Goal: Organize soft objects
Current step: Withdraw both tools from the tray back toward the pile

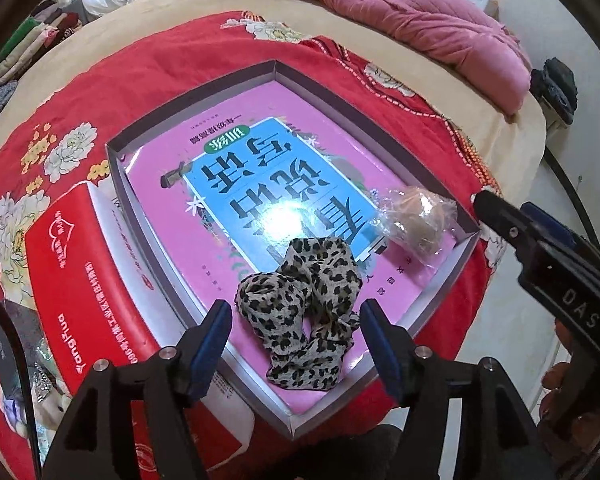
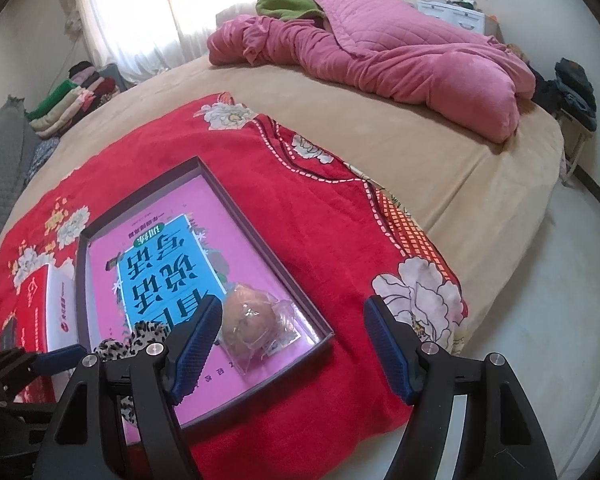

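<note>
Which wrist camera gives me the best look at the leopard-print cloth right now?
The left wrist view: the leopard-print cloth lies whole and crumpled in the shallow box, between the open left gripper fingers. The right wrist view shows only a patch of it at the lower left, mostly hidden behind the right gripper.

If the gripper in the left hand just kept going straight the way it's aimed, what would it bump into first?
Most likely the leopard-print cloth. The left gripper stands open right over it, fingers either side, not pressing. Under the cloth lies the pink book inside the shallow box. How far above the cloth it hangs is unclear.
</note>
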`<state>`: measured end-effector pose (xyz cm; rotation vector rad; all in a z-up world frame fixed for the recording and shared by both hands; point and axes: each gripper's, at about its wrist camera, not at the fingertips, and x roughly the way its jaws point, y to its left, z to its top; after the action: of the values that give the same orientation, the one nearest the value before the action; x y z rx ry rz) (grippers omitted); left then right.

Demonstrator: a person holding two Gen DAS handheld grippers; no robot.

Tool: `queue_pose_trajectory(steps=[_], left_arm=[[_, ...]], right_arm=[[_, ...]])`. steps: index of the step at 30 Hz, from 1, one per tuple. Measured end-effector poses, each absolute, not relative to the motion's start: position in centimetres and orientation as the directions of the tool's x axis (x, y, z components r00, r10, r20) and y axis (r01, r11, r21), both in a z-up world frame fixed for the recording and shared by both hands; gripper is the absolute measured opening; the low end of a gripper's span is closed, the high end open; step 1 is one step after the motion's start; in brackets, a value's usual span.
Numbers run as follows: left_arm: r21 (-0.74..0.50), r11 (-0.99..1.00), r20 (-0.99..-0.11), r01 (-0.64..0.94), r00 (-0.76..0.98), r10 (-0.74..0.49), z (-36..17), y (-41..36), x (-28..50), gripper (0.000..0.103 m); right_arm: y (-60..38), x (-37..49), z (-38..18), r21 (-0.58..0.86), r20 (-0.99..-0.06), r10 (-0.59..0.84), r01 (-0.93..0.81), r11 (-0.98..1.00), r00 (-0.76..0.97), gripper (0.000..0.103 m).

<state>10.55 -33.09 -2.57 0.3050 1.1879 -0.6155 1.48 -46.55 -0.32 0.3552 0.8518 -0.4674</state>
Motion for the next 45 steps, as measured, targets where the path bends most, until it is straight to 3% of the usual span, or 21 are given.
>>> queue_pose_trajectory(steps=[10, 45], left_arm=[[-0.086, 0.820, -0.908, 0.566, 0.293, -0.298, -0.5, -31.2, 9.5, 0.072], [-0.174, 0.874, -0.834, 0.454, 0.404, -0.376, 6.6, -18.4, 5.0, 0.073]], right_arm=[[-45.5, 1.0, 0.9, 0.135, -0.766, -0.234, 0.506, 0.852, 0.599, 0.078], [-35.5, -2.1, 10.7, 0.162, -0.652, -0.217, 0.413, 0.896, 0.726, 0.079]])
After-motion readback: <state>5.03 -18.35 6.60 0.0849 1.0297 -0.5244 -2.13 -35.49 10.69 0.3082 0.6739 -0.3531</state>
